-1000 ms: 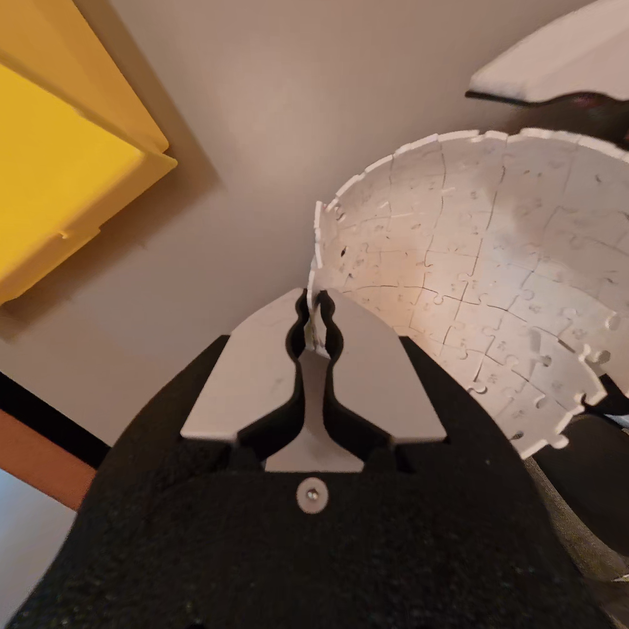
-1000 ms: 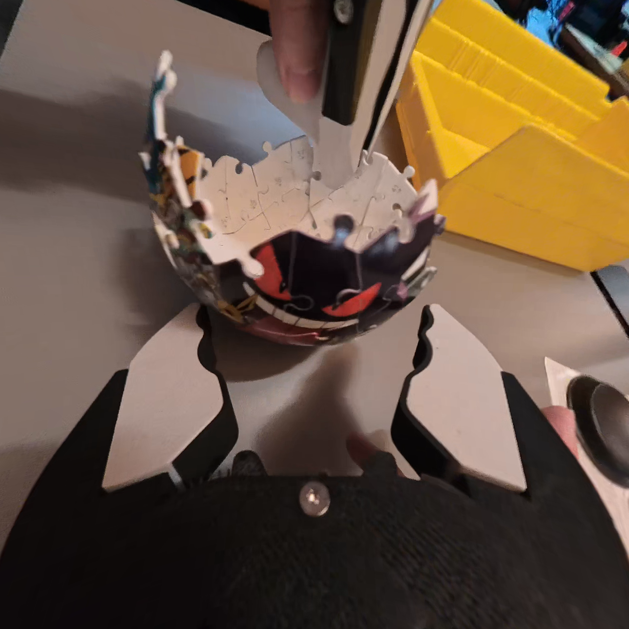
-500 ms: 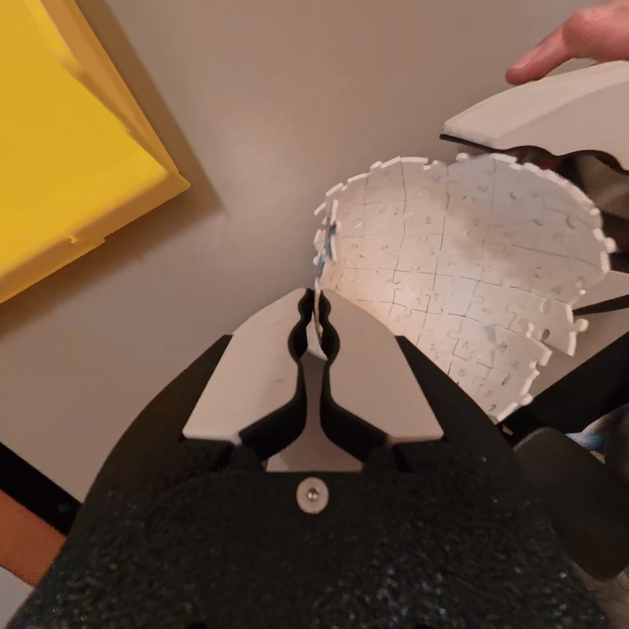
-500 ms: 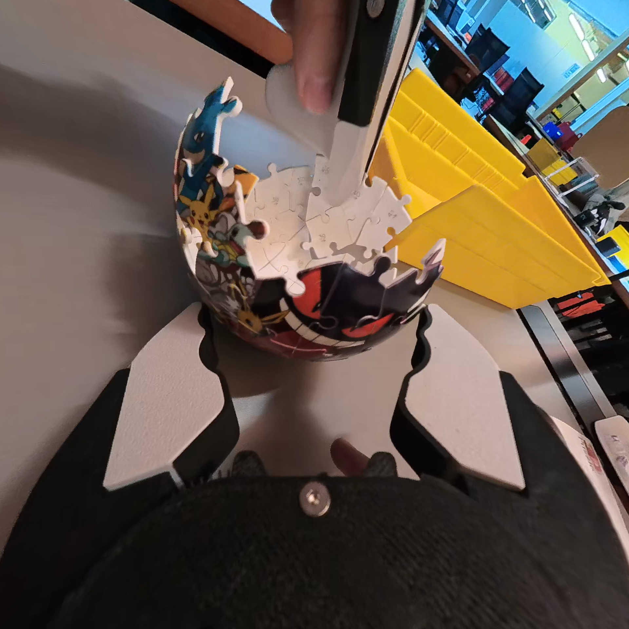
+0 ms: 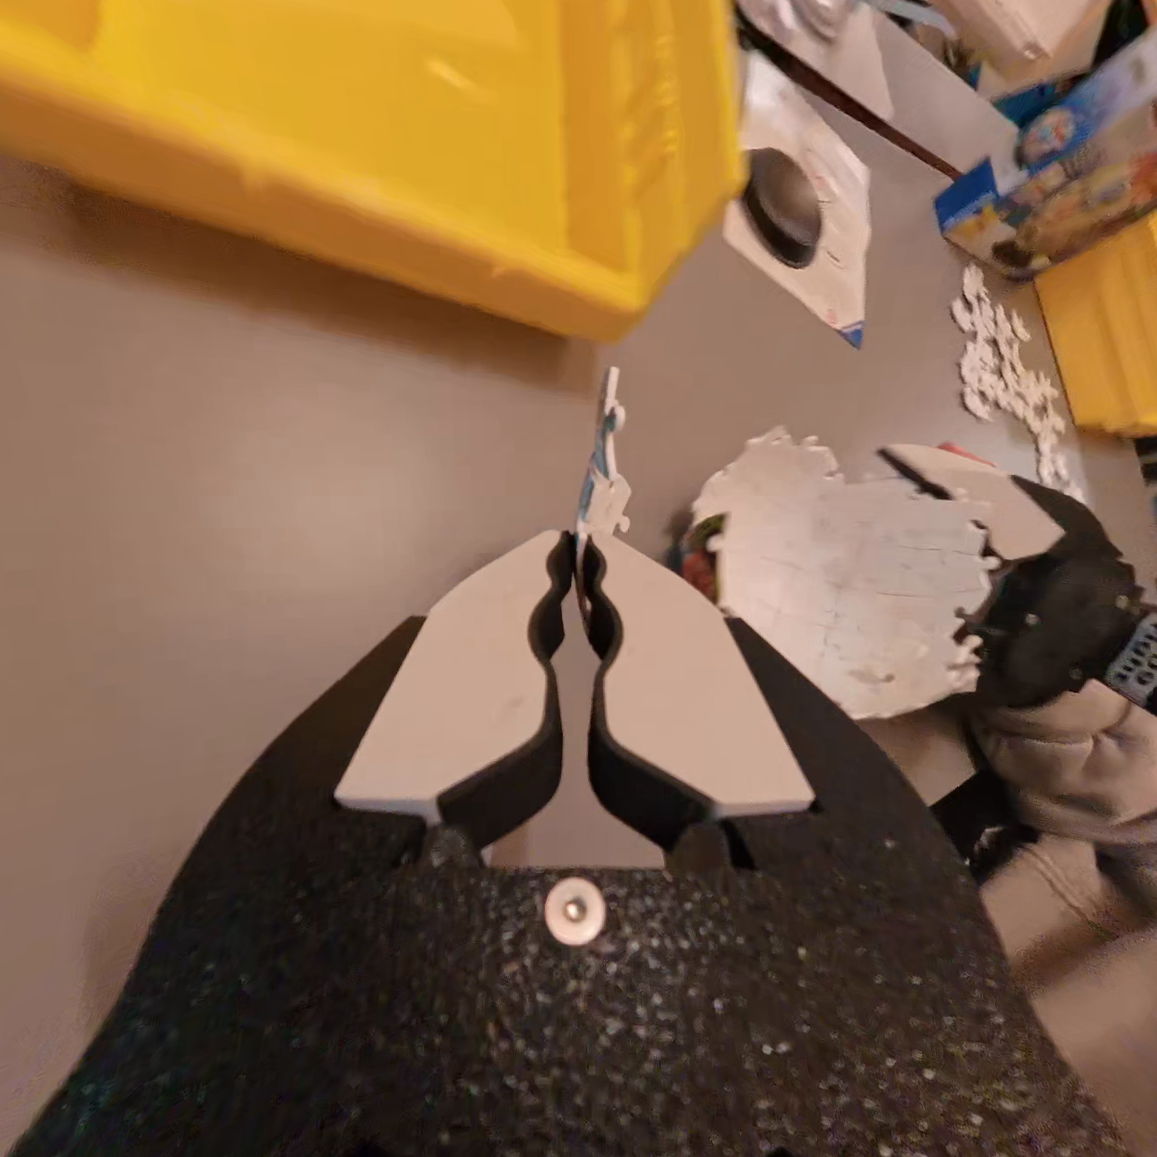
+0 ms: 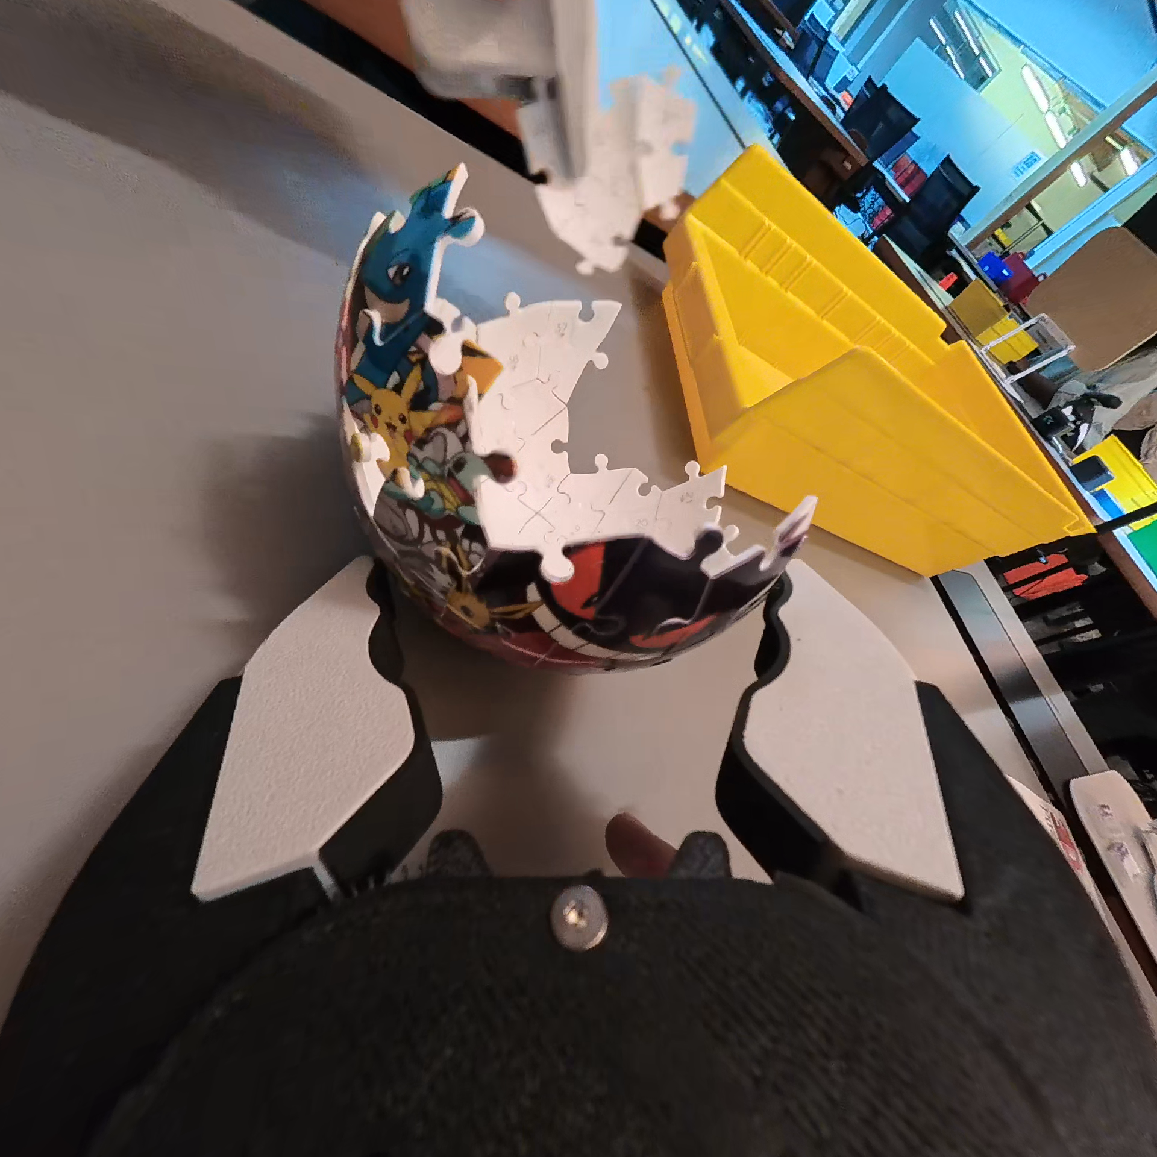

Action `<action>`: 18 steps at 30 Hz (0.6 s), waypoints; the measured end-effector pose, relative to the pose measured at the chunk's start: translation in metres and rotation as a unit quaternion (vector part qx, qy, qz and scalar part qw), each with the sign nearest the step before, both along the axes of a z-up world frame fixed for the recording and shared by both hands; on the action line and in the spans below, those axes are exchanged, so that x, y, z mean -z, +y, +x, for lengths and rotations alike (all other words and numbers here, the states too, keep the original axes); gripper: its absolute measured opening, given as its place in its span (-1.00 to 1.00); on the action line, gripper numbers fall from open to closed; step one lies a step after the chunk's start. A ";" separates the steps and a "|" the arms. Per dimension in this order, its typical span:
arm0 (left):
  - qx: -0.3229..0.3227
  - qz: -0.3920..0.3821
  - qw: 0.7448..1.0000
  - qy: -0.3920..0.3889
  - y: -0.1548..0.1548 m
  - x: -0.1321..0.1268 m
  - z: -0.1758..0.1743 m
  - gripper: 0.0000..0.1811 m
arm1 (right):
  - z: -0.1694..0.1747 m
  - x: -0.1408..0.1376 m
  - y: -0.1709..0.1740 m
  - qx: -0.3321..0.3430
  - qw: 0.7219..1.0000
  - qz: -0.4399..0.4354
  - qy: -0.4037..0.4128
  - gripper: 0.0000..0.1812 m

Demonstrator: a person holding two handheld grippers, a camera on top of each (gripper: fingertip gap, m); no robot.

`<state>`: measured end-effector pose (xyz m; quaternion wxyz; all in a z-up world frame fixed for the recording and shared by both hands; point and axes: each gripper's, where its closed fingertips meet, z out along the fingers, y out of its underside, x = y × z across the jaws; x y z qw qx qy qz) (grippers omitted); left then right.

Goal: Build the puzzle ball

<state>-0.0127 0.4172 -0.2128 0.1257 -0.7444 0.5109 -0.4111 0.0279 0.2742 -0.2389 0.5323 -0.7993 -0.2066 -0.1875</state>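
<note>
Left gripper [image 5: 579, 551]: jaws pinched on a joined cluster of puzzle pieces [image 5: 604, 482], lifted clear of the shell.
Right gripper [image 6: 576, 582]: jaws wide, cradling the half-built puzzle ball [image 6: 501, 476] on the bench [image 6: 156, 375].
Yellow bins [image 6: 845, 401]: just beside the ball.

Half-built puzzle ball [image 6: 538, 501] — colourful outside, white inside — sits open-topped, a joined-piece chunk [image 6: 617, 181] above.

L tongs [image 5: 579, 551] tore section [image 5: 604, 463] off ball [image 6: 538, 476].
</note>
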 end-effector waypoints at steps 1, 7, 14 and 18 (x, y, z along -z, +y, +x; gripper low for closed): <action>-0.023 -0.012 1.000 0.007 0.006 0.011 -0.009 -0.98 | 0.000 0.000 0.000 -0.001 1.000 0.000 -0.001 0.24; -0.042 -0.022 0.994 0.094 0.004 0.060 -0.036 -0.95 | 0.001 0.001 0.000 -0.003 1.000 -0.005 0.005 0.24; -0.044 0.030 0.988 0.144 0.012 0.069 -0.039 -0.85 | 0.002 0.002 0.000 -0.004 1.000 -0.008 0.008 0.24; -0.026 0.062 0.985 0.158 0.010 0.069 -0.045 -0.78 | 0.002 0.002 -0.001 -0.006 1.000 -0.009 0.009 0.24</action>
